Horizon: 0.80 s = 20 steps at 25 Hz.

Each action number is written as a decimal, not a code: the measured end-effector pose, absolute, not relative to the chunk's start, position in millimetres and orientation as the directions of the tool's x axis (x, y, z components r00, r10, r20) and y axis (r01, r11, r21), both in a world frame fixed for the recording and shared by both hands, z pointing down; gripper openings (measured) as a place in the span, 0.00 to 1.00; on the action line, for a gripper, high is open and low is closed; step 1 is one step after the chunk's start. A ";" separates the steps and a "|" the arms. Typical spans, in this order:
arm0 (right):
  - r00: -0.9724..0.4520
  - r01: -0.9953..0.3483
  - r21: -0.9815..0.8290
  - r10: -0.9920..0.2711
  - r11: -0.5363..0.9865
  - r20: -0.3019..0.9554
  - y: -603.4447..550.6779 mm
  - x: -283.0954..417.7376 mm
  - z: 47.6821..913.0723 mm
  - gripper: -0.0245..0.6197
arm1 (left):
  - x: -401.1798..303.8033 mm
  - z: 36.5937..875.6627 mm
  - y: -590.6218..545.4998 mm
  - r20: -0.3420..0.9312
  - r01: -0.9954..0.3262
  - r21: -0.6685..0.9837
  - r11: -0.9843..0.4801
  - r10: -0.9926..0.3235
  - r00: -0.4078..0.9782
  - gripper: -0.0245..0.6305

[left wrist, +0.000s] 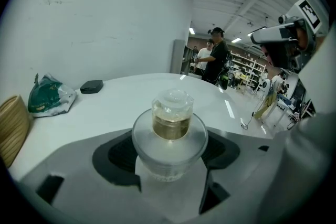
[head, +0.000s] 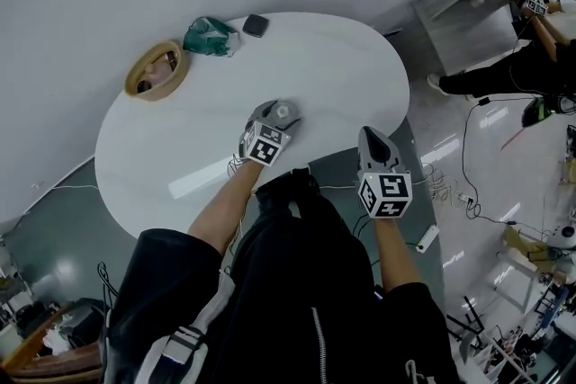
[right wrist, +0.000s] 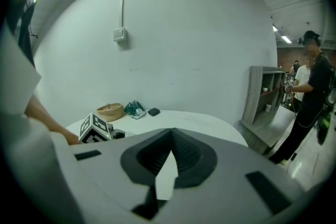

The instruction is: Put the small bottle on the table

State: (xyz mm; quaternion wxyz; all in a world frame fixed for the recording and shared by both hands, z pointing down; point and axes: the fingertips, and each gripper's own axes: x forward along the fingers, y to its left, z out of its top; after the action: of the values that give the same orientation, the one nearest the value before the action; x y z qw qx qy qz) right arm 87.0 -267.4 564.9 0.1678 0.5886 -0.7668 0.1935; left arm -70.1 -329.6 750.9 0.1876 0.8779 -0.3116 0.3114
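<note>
We see the white oval table filling the middle of the head view. Over its near edge, our right gripper hangs with its jaws pressed together on nothing. Our left gripper reaches over the tabletop, clenched around the small bottle, which stands upright between its jaws, clear glass with amber liquid inside; we cannot tell whether its base touches the surface. At the far edge sit a woven basket, a green bag beside it, then a small black box
</note>
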 end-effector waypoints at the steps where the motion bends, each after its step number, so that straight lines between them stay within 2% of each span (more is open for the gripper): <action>1: -0.251 -0.968 -0.100 -0.838 0.232 0.485 -266.7 87.6 565.0 0.04 | -69.9 751.1 -329.1 0.664 -0.664 0.128 -0.737 -0.433 0.610 0.56; 6: -0.247 -0.969 -0.100 -0.841 0.227 0.482 -266.9 85.6 565.5 0.04 | -66.8 757.9 -326.0 0.679 -0.624 0.065 -0.779 -0.424 0.599 0.56; 9: -0.261 -0.965 -0.101 -0.838 0.242 0.479 -270.7 78.4 563.6 0.04 | -69.0 759.1 -323.9 0.691 -0.618 0.079 -0.782 -0.404 0.599 0.57; 12: -0.280 -0.959 -0.102 -0.836 0.264 0.472 -276.1 70.0 560.6 0.04 | -73.7 756.6 -318.3 0.691 -0.617 0.115 -0.779 -0.383 0.613 0.67; 16: -0.322 -0.945 -0.106 -0.828 0.309 0.459 -288.6 55.2 556.9 0.04 | -103.8 744.1 -307.9 0.677 -0.643 0.091 -0.760 -0.426 0.600 0.69; 17: -0.336 -0.940 -0.108 -0.824 0.323 0.456 -292.2 50.6 556.3 0.04 | -115.7 741.4 -304.7 0.677 -0.655 0.080 -0.751 -0.442 0.589 0.67; 20: -0.391 -0.918 -0.121 -0.806 0.378 0.444 -305.7 30.7 555.6 0.04 | -156.2 731.2 -298.8 0.668 -0.712 0.071 -0.699 -0.496 0.554 0.50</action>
State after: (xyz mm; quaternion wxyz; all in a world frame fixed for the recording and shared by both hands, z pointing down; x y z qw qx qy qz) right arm 30.7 -305.7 555.6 0.1579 0.5289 -0.8149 0.1767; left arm -156.2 -298.8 731.2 0.1692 0.8651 -0.3490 0.3180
